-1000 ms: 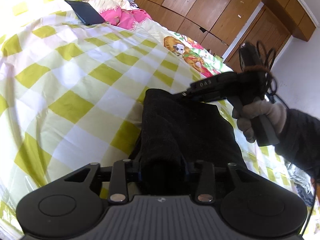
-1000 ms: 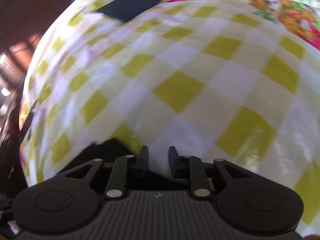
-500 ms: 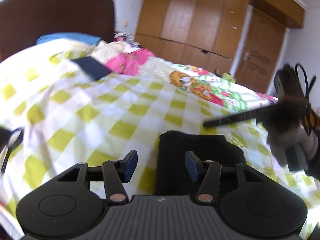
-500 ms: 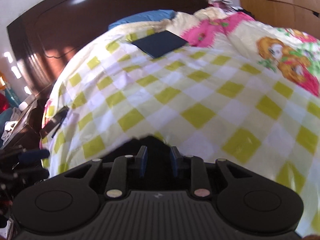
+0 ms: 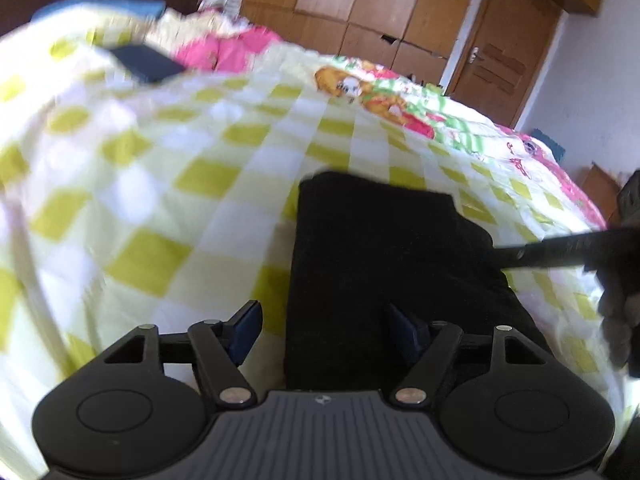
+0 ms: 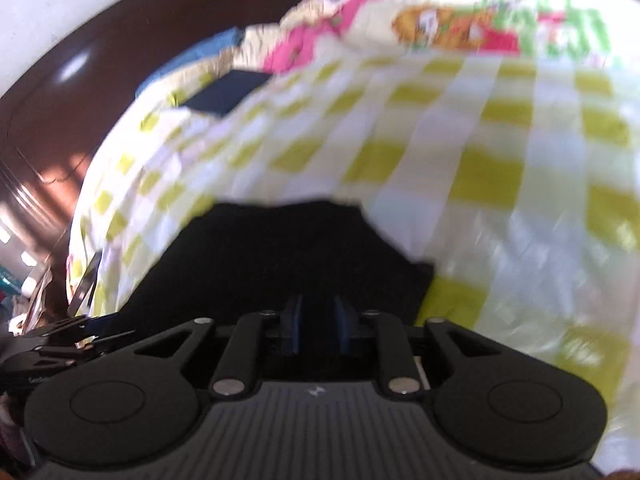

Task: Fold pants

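Pants [image 5: 384, 248]: dark, folded into a compact block on the checked bedspread [image 5: 160, 184], looks nearly finished.
Left gripper [image 5: 324, 326]: jaws opening wide, nothing pinched, pants edge between them.
Right gripper [image 6: 318, 330]: jaws narrowing over dark cloth; grip, I cannot tell.
Left to do: perhaps smoothing.

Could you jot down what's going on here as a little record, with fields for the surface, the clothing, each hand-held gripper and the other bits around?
surface: bed with a yellow-checked sheet
clothing: black pants, folded, lying on the sheet
left hand-held gripper: jaws opening, pads apart, not pressing the pants
right hand-held gripper: jaws narrow and closing, above the pants; grip unclear
also on bed: dark flat object, pink cloth
background: wooden wardrobe, door
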Available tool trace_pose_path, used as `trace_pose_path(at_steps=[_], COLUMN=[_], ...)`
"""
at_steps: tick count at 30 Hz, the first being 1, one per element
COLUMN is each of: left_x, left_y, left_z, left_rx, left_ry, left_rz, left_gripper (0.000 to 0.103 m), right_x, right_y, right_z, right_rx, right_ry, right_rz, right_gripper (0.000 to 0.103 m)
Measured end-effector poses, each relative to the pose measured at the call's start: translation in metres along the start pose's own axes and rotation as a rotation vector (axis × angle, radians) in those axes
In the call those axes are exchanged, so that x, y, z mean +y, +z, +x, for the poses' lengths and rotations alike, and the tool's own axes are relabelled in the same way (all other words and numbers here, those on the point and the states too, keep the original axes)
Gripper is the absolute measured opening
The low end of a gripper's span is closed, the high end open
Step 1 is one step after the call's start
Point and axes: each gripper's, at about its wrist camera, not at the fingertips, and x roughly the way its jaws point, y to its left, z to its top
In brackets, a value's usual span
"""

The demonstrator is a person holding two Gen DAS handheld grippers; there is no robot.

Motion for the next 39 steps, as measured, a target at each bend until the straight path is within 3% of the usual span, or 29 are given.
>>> trace_pose_path(at_steps=[2,5,7,10,15,17,20,23,25,27,31,34,37,39], left_x=[-0.014,-0.026,-0.031,-0.032,-0.026,-0.025,-0.026,-0.026,-0.026,-0.026,-0.027,-0.025,-0.016,-0.011], left_y=[0.009,0.02,0.017,-0.006,-0.014,-0.012,-0.013,-0.009,-0.004,0.0,0.003,-0.004,-0.009,-0.001], left_z=[-0.017,-0.032,-0.027,0.0,0.004,0.005,0.005,0.006,0.0,-0.008,-0.01,-0.001,0.005,0.0], left_rx=[-0.053,-0.101,-0.078,0.051,0.073,0.076,0.069,0.073,0.056,0.03,0.013,0.057,0.073,0.081], left_ry=[0.039,0.02,0.015,0.018,-0.017,-0.013,-0.018,-0.022,-0.025,-0.026,-0.013,-0.001,-0.018,-0.032], left_rz=[0.087,0.131,0.173,0.247,0.234,0.232,0.244,0.248,0.252,0.262,0.296,0.298,0.264,0.219], left_gripper=[0.081,0.081,0.081,0.082,0.085,0.088,0.089,0.092,0.091,0.091,0.091,0.092,0.098,0.097], right_x=[0.002,-0.006,-0.015,-0.029,-0.055,-0.064,-0.072,-0.085,-0.071,-0.045,0.022,0.043,0.037,0.033], right_y=[0.006,0.007,0.0,-0.011,0.008,0.015,0.022,0.029,0.024,0.011,-0.029,-0.059,-0.063,-0.054], right_z=[-0.008,-0.001,0.001,0.009,0.027,0.041,0.045,0.035,0.012,-0.011,-0.039,-0.018,-0.011,-0.025], right_rx=[-0.018,-0.018,-0.008,0.027,-0.006,0.02,-0.003,-0.032,-0.049,-0.04,0.057,0.163,0.161,0.11], right_ry=[-0.017,-0.074,-0.089,-0.07,0.014,0.029,-0.008,-0.074,-0.056,0.022,0.127,0.077,0.06,0.067], right_rz=[0.002,0.074,0.168,0.254,0.38,0.422,0.409,0.467,0.423,0.361,0.161,0.07,0.108,0.16], right_gripper=[0.021,0.025,0.025,0.026,0.039,0.037,0.017,0.02,0.021,0.024,0.028,0.033,0.034,0.035])
